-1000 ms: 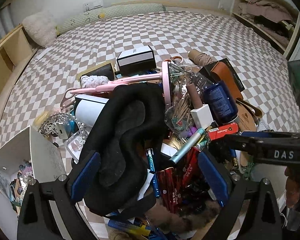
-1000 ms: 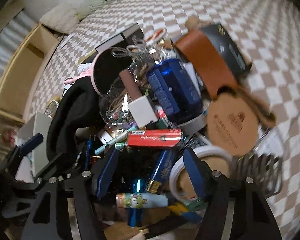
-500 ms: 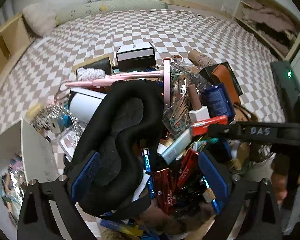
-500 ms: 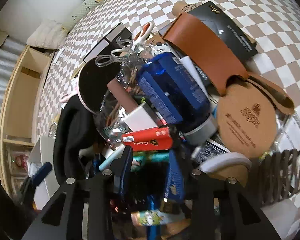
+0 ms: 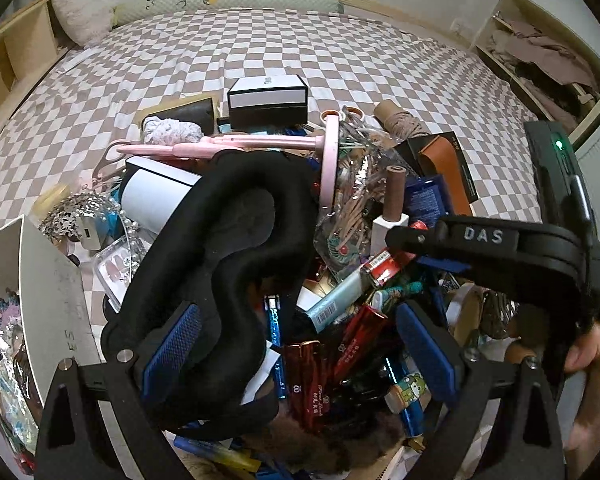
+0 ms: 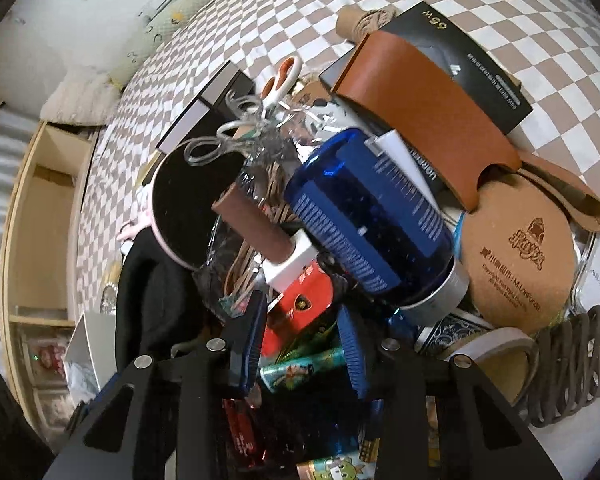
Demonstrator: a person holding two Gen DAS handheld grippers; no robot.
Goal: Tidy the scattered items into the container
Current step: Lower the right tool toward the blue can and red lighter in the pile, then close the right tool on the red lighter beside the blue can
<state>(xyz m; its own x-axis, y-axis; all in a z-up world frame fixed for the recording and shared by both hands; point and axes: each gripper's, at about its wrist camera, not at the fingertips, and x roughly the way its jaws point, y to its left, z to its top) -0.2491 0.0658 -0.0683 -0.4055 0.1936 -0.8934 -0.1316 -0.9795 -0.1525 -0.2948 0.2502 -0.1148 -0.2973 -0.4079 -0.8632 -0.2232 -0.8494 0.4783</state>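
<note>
My right hand-held gripper (image 6: 302, 350) is pressed down into a heap of clutter on the checkered brown-and-white bedspread (image 5: 260, 52), its blue pads drawn narrow around the near end of a flat red rectangular box with a small crest logo (image 6: 306, 300); the box sits between the pads and both seem to touch it, though the far pad's contact is partly hidden. From my left wrist view the same red box (image 5: 386, 266) shows under the black arm of my right hand-held gripper (image 5: 420, 254), which reaches in from the right. My left hand-held gripper (image 5: 300, 354) hangs wide over the near side of the heap, with its left pad just beside a big soft black padded fabric piece (image 5: 228, 264) and nothing between its pads but loose items lying below, among them dark red foil sachets (image 5: 332, 372) and a pale blue tube (image 5: 336, 298). Touching the red box on its far side lie a dark blue glossy cylindrical bottle with a silver cap (image 6: 364, 220) and a brown cylinder standing in a white block (image 6: 260, 230). A round cork coaster with printed lettering (image 6: 516, 252) lies to the right of the bottle. The white open container (image 5: 48, 292) stands at the left edge of the left wrist view, just beside the heap, already holding some small items.
</note>
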